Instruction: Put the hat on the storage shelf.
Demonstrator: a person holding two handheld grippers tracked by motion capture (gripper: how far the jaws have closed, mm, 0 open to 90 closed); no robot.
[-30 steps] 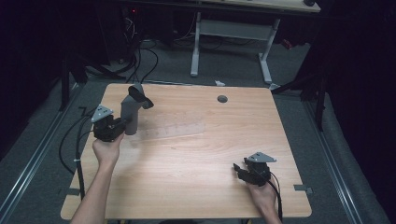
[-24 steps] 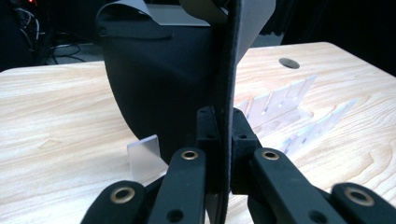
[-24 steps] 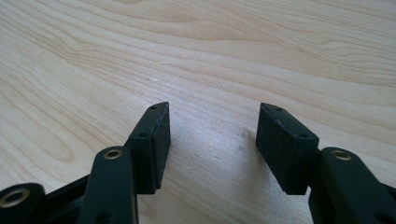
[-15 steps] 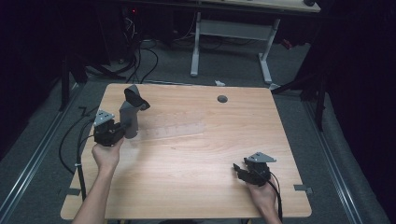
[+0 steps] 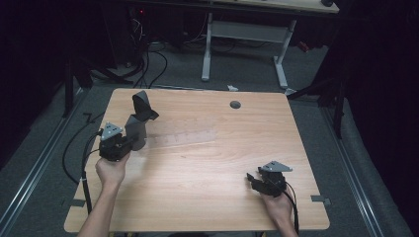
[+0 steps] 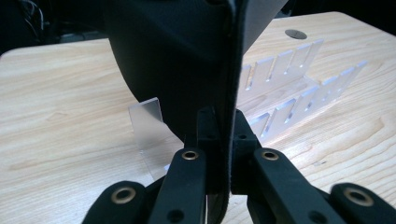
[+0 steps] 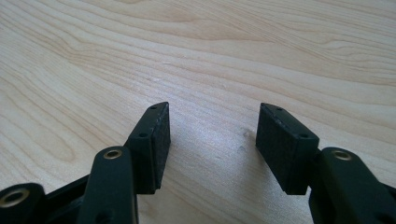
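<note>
My left gripper [image 5: 127, 142] is at the table's left side, shut on a thin dark grey flat piece [image 5: 138, 121] that stands upright, its black top part bent over. In the left gripper view both jaws [image 6: 223, 135] pinch the lower edge of this dark piece [image 6: 187, 60], which hides much of the scene. A clear slotted acrylic rack [image 6: 292, 93] lies just behind it on the wood and looks faint from above as the rack [image 5: 185, 136]. My right gripper [image 5: 253, 180] rests near the table's front right, open, with bare wood between its jaws [image 7: 212, 140].
The wooden table [image 5: 212, 197] has a round cable hole [image 5: 235, 104] near its far edge. Beyond it stands a white desk frame [image 5: 244, 34], and cables [image 5: 148, 59] lie on the grey floor. A cable [image 5: 74, 158] trails from the left gripper over the table's left edge.
My left gripper has drifted slightly toward the near edge with the dark piece still in it. The right gripper has stayed where it was.
</note>
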